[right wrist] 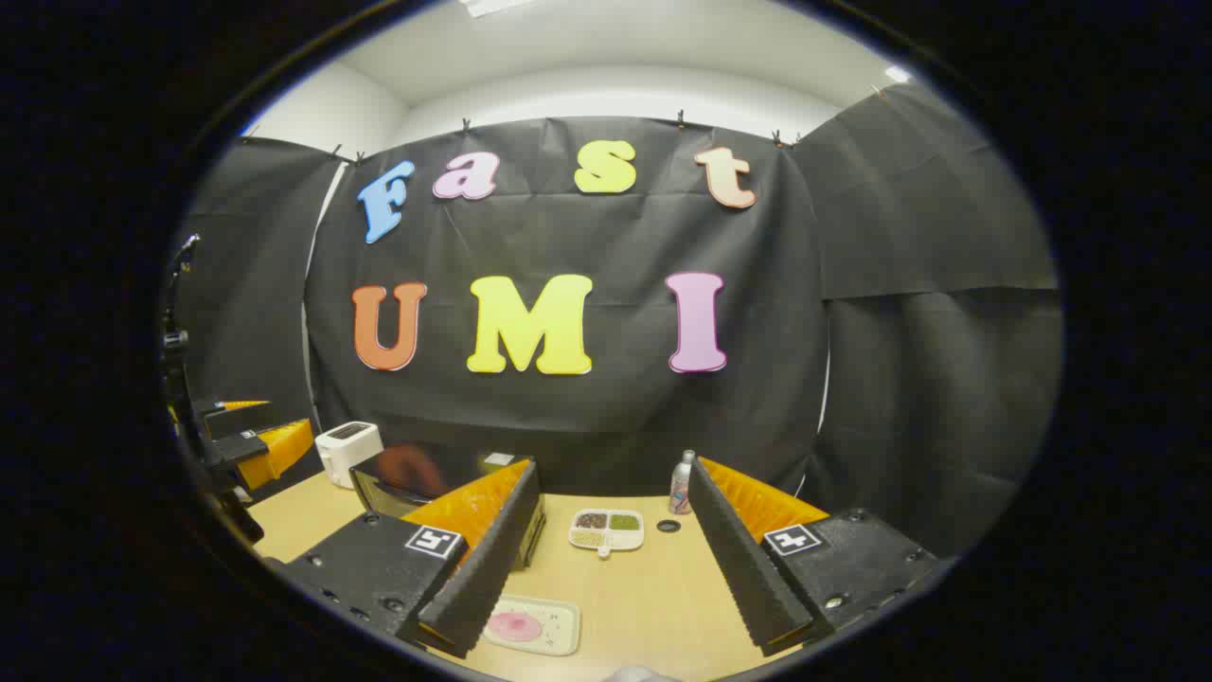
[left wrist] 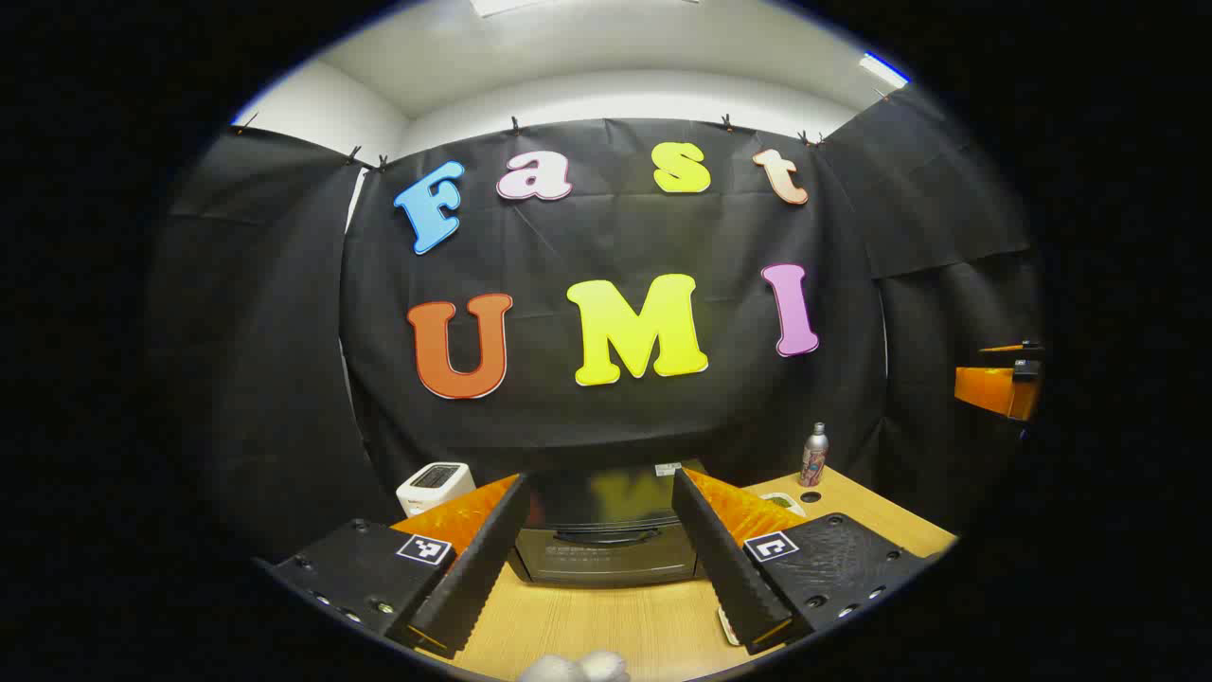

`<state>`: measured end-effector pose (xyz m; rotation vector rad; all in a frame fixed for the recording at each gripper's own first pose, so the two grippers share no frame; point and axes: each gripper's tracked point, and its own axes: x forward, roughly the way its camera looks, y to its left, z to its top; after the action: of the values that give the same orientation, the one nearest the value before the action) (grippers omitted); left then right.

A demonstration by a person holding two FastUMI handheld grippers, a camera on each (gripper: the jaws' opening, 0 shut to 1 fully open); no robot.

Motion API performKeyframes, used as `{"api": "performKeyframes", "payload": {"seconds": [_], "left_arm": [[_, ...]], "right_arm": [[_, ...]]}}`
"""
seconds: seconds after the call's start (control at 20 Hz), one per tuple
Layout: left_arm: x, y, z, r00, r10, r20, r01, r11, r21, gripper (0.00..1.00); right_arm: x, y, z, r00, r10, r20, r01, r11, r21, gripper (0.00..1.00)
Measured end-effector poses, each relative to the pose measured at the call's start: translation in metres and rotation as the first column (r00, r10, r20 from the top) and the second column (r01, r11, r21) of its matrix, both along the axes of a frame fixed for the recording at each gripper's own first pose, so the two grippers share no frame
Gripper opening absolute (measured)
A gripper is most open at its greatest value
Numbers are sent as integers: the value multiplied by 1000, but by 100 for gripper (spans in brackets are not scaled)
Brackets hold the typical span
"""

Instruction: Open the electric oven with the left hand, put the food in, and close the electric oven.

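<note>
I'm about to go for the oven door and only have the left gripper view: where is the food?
Observer: The right gripper view shows pink food on a pale tray, lying on the table just right of the oven.
Operator: Are the right tongs holding it?
Observer: No. The right tongs are open, with nothing between them.
Operator: Anything else near the tray?
Observer: A divided dish of grains sits farther back, beside a bottle.
</note>
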<state>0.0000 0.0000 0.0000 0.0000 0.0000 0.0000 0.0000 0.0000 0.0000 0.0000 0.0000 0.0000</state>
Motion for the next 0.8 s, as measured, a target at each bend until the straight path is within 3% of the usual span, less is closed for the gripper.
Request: {"api": "performKeyframes", "payload": {"seconds": [0.2, 0.5, 0.55, 0.6, 0.8], "left_arm": [[1, 1, -1, 1000, -3, -2, 3, 1000, -7, 100], [3, 2, -4, 1000, -8, -1, 8, 1000, -16, 96], [3, 1, -4, 1000, -8, 0, 8, 1000, -18, 100], [4, 2, -6, 1000, -11, -1, 10, 1000, -20, 96], [18, -2, -17, 999, -32, -7, 31, 999, -26, 96]], "right_arm": [[1, 2, -1, 1000, 1, -1, -1, 1000, 1, 96], [0, 5, 0, 1000, 2, -2, -2, 1000, -10, 96], [-2, 6, 2, 1000, 4, 0, -4, 1000, -11, 96], [-2, 7, 2, 1000, 4, 1, -4, 1000, -12, 96], [-6, 8, 4, 1000, 5, 1, -5, 1000, -20, 96]]}}
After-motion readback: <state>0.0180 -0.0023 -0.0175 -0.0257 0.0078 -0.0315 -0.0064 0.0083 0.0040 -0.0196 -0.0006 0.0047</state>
